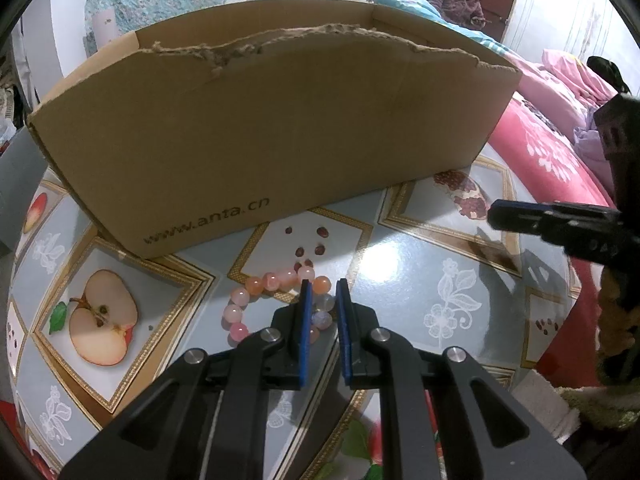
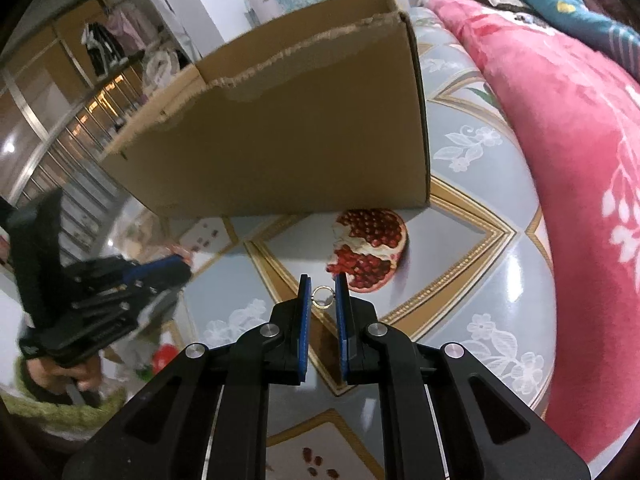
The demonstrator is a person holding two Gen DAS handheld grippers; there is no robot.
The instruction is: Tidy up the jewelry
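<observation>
Both tools tilt steeply down: left tool clenched on bead bracelet, right tool clenched on ring.

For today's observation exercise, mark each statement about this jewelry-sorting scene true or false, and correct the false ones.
1. The left gripper is closed on a bracelet of pink and orange round beads. True.
2. The right gripper holds a small metal ring. True.
3. The brown cardboard box has a neatly cut top edge. False: it is torn and ragged.
4. The glossy fruit-patterned tablecloth is plain white. False: it is grey-blue with printed fruit.
</observation>
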